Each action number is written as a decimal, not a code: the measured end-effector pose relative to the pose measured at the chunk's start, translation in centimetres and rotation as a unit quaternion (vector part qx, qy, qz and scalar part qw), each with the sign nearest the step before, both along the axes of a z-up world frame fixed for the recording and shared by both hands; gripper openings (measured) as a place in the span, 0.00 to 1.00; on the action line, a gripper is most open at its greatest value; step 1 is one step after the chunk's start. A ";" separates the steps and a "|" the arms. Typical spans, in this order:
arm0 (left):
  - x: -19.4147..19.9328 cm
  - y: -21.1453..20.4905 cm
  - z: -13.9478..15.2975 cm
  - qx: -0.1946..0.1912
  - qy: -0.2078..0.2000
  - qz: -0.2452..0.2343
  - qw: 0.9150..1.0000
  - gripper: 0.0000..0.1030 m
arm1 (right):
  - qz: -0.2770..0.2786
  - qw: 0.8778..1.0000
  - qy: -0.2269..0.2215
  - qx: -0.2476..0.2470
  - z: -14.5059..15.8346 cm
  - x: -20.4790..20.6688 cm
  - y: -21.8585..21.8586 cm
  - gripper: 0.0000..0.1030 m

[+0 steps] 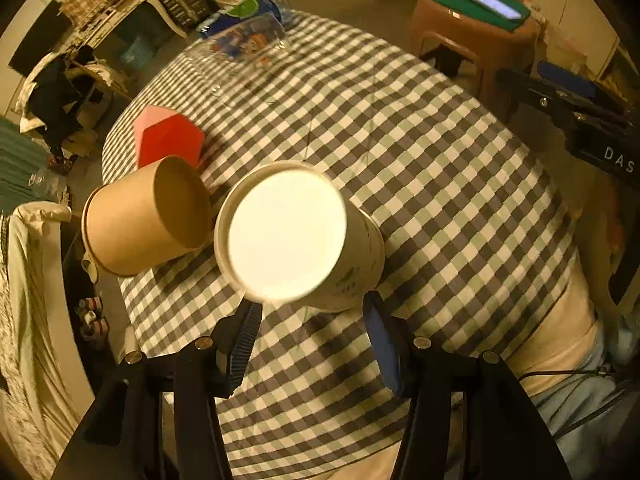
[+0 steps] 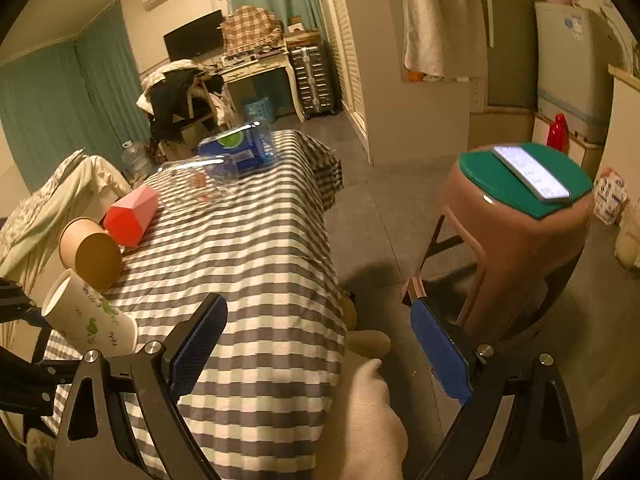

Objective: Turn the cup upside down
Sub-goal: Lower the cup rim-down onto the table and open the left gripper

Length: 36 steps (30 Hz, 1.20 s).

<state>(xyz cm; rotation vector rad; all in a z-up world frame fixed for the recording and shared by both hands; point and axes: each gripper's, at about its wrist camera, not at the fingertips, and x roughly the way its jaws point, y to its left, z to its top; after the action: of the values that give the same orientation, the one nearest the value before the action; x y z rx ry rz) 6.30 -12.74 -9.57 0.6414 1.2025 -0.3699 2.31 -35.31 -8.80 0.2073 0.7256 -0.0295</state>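
Observation:
A white paper cup with green leaf print (image 1: 304, 236) stands upside down on the checked tablecloth (image 1: 420, 152), tilted, its flat white base toward my left camera. It also shows in the right wrist view (image 2: 90, 316). My left gripper (image 1: 312, 306) is open, its fingertips on either side of the cup's near edge, not pressing it. A brown paper cup (image 1: 144, 216) stands upside down just left of it, seen too in the right wrist view (image 2: 90, 252). My right gripper (image 2: 318, 316) is open and empty off the table's right edge.
A red hexagonal box (image 1: 168, 140) lies behind the brown cup. A clear glass (image 1: 244, 48) and a blue wipes pack (image 1: 248, 10) sit at the far end. A brown stool (image 2: 516, 232) with a green mat and phone stands right of the table.

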 end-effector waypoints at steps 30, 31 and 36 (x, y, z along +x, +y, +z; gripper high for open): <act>-12.3 8.5 11.9 -0.278 -0.356 0.193 0.871 0.78 | 0.094 0.985 -0.123 -0.072 10.7 -10.4 9.8 0.90; -12.5 8.7 11.9 -0.284 -0.361 0.199 0.866 0.78 | 0.092 0.985 -0.125 -0.074 10.8 -10.7 9.9 0.90; -13.1 9.9 11.0 -0.282 -0.362 0.219 0.861 0.84 | 0.086 0.984 -0.131 -0.087 10.6 -11.2 10.3 0.94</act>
<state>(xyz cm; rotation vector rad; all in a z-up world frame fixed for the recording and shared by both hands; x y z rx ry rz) -6.80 -2.88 1.44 -0.0414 0.4377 -0.0586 -8.88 -25.00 1.83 -0.0196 0.4734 0.0985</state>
